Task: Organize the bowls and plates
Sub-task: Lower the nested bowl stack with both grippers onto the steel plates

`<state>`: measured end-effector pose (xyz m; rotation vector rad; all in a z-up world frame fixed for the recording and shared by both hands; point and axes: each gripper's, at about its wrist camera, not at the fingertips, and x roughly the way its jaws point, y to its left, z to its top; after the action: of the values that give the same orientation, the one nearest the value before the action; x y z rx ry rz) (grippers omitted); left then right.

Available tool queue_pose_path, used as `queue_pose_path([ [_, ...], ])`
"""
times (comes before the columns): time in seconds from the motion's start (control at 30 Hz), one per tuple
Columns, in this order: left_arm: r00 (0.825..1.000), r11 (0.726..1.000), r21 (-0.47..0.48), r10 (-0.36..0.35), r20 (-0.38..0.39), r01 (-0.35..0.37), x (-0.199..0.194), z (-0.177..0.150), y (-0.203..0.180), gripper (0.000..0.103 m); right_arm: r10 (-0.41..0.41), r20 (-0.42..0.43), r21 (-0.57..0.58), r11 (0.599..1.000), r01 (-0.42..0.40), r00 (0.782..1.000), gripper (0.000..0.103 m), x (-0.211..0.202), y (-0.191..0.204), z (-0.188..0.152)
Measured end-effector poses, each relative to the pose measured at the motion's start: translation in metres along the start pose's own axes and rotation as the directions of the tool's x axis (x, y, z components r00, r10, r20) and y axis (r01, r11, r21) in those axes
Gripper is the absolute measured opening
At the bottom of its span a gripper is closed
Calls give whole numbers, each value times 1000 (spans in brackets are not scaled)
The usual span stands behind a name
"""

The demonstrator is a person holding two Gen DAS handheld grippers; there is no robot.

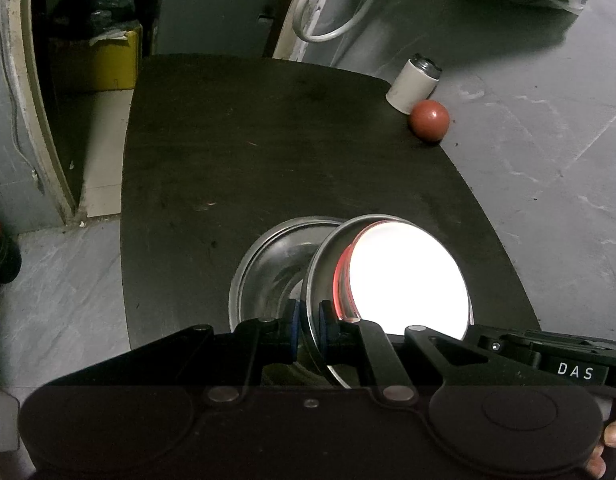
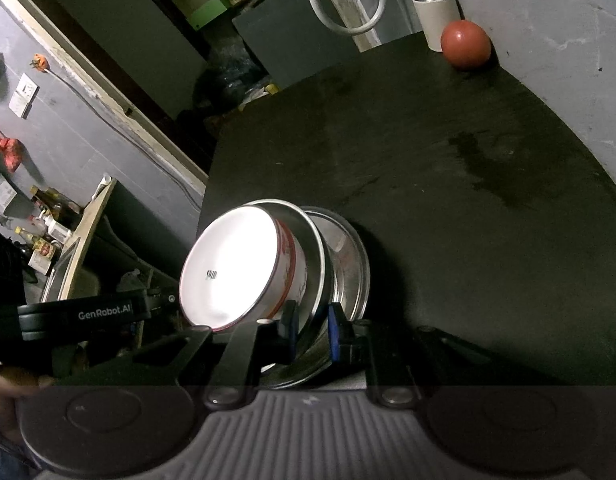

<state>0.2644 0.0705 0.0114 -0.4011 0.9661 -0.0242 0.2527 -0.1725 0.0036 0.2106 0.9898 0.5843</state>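
The dark counter [image 1: 268,140] extends ahead of both sets of jaws, mostly bare. At its far right corner, well beyond the jaws, stand a white cylindrical container [image 1: 413,84] and, just beside it, a red ball [image 1: 429,121]; neither appears to belong to the task.

Immediately ahead of the jaws sits a steel bowl [image 1: 268,272], resting upright on the counter. Against it, tilted steeply on edge, is a steel plate [image 2: 313,248] with a white enamel bowl [image 2: 236,264] nested in it, red trim visible at the lip.

The left gripper [image 1: 308,328] is clamped fully down on the thin rim of the steel plate, one pad each side. The right gripper [image 2: 311,328] is likewise nearly closed, pinching what appears to be the same rim from the opposite side; whether its inner pad also bears on the enamel bowl cannot be told.

Assessment: the two-handed hold is warranted, since a thin rim offers little purchase and the nested bowl could slide out under tilt. The tilt suggests the pair is being lowered into or lifted off the steel bowl for stacking.
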Motion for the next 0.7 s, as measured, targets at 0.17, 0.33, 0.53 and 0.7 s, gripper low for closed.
queue_pose_path([
  [0.17, 1000, 1000, -2, 0, -7, 0, 2, 1, 2, 8, -5, -8, 2, 1000, 5, 1000, 18, 3, 1, 1],
  [0.33, 1000, 1000, -5, 2, -12, -2, 4, 3, 4, 8, -7, -14, 4, 1000, 7, 1000, 18, 7, 2, 2],
  [0.53, 1000, 1000, -2, 3, -15, -3, 7, 5, 5, 8, -9, -15, 5, 1000, 9, 1000, 18, 8, 4, 3],
  [0.7, 1000, 1000, -6, 4, -21, -4, 9, 5, 5, 8, -14, -18, 8, 1000, 15, 1000, 17, 12, 5, 4],
])
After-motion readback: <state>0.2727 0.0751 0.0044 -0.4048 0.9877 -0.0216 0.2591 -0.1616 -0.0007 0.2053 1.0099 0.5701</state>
